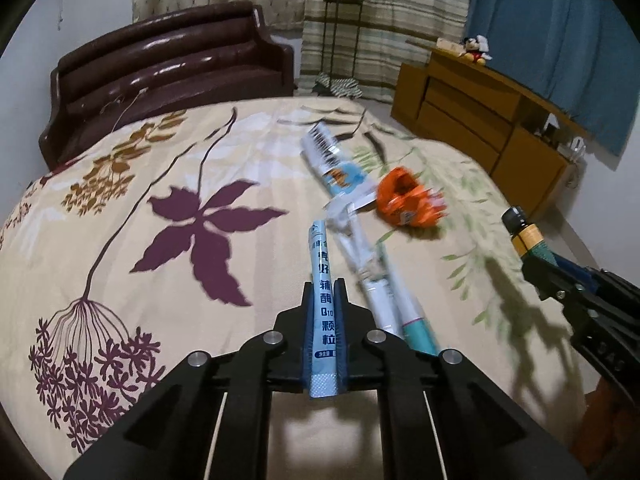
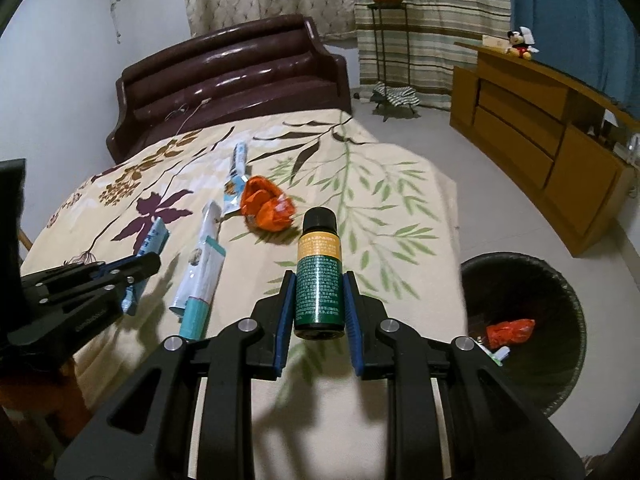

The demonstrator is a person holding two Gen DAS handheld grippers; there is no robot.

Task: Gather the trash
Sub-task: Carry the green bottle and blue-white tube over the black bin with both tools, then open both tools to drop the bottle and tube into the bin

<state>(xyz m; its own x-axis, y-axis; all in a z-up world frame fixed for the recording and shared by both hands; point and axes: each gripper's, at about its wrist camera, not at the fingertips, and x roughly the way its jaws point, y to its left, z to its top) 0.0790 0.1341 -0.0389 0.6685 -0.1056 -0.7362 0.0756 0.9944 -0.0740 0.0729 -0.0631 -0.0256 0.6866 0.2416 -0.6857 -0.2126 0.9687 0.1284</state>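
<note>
My left gripper point(image 1: 323, 286) is shut on a pale blue stick sachet point(image 1: 321, 256), held just above the flowered bedspread point(image 1: 120, 208). My right gripper point(image 2: 319, 280) is shut on a small green bottle point(image 2: 319, 256) with a black cap and a yellow band. That bottle point(image 1: 524, 232) also shows at the right edge of the left wrist view. On the bed lie a white and teal tube point(image 2: 200, 276), a crumpled orange wrapper point(image 2: 266, 204) and a blue-white wrapper point(image 2: 236, 176). A dark round bin point(image 2: 560, 280) stands on the floor at the right.
The bin holds an orange wrapper point(image 2: 512, 330) and a small tube. A brown padded headboard point(image 2: 240, 76) closes the far end of the bed. A wooden cabinet point(image 2: 540, 140) lines the right wall. A plant stand point(image 2: 386, 40) stands by the curtains.
</note>
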